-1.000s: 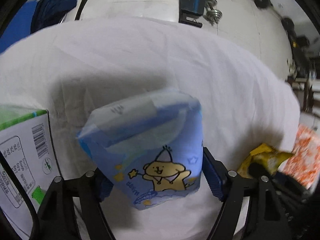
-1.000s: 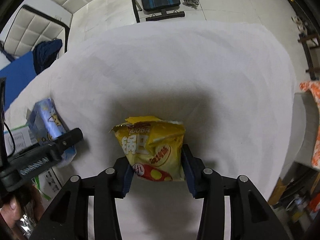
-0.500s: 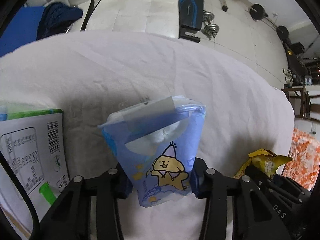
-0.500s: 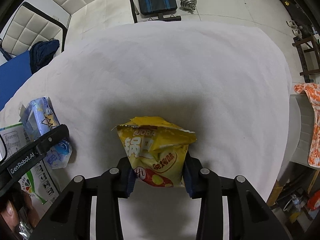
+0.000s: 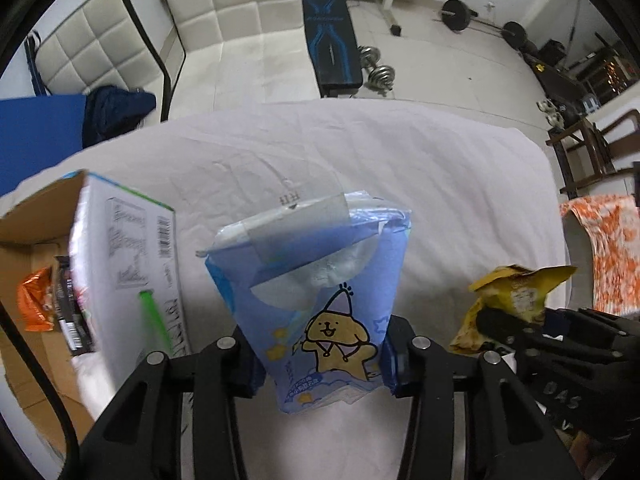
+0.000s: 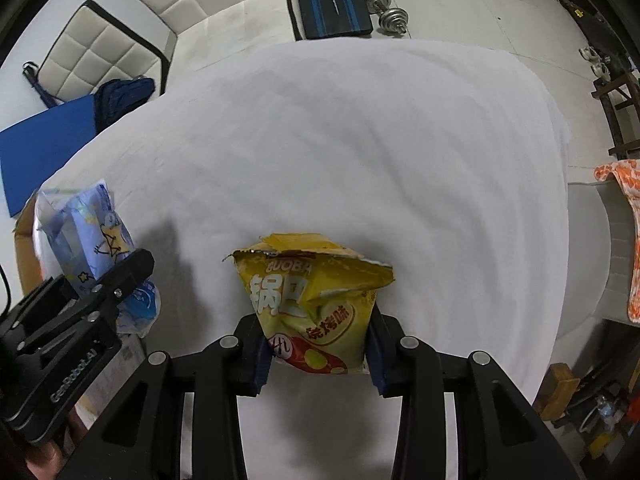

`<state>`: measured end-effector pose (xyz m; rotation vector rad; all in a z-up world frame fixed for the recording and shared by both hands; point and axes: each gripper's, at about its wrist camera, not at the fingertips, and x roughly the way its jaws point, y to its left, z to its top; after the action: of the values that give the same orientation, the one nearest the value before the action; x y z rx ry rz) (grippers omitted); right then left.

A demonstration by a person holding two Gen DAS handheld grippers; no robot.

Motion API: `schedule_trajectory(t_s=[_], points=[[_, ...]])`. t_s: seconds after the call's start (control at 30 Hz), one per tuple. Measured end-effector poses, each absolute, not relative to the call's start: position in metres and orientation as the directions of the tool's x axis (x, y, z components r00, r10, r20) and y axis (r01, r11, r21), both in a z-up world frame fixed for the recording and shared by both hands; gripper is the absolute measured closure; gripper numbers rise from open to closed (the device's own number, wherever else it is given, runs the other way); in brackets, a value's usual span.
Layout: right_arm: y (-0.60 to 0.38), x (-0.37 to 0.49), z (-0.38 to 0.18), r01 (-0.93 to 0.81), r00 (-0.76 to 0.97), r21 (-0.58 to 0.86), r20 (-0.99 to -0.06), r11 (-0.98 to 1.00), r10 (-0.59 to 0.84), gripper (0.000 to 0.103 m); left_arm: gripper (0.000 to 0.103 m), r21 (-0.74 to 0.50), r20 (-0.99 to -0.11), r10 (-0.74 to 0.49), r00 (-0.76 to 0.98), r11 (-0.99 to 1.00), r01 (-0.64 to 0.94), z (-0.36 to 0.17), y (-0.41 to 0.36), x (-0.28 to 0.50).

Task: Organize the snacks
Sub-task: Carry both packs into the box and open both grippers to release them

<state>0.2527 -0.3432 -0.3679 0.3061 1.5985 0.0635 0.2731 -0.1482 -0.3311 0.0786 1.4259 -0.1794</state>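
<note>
We grip a blue bag (image 5: 316,312) in our left fingers (image 5: 320,374), yellow bag (image 6: 316,316) in right fingers (image 6: 318,358); neither is boxed (image 5: 36,216) yet.

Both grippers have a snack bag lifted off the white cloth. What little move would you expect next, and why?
Probably the left gripper swings its blue bag left over the open cardboard box, which already holds snacks; the right gripper holds the yellow bag.

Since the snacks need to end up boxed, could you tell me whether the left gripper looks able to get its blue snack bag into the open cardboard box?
Probably yes: the left gripper, shut on the blue snack bag, sits beside the cardboard box, whose open top looks unobstructed.
</note>
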Motion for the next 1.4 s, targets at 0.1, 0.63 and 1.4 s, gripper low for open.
schedule_trajectory(t_s=[0.1, 0.63, 1.4], points=[[-0.334, 0.231, -0.361, 0.156, -0.015, 0.224, -0.973, 0.962, 0.229, 0.062, 0.062, -0.032, -0.984, -0.066, 0.167, 0.98, 0.198, -0.317, -0.146, 0.264], [-0.286, 0.166, -0.281, 0.107, 0.08, 0.242, -0.969, 0.964, 0.234, 0.062, 0.062, -0.158, -0.943, -0.206, 0.261, 0.968, 0.193, -0.232, -0.102, 0.207], [-0.021, 0.156, -0.228, -0.12, 0.057, 0.45, -0.887, 0.885, 0.458, 0.062, 0.062, -0.014, -0.95, -0.02, 0.313, 1.0, 0.022, -0.203, 0.144, 0.168]])
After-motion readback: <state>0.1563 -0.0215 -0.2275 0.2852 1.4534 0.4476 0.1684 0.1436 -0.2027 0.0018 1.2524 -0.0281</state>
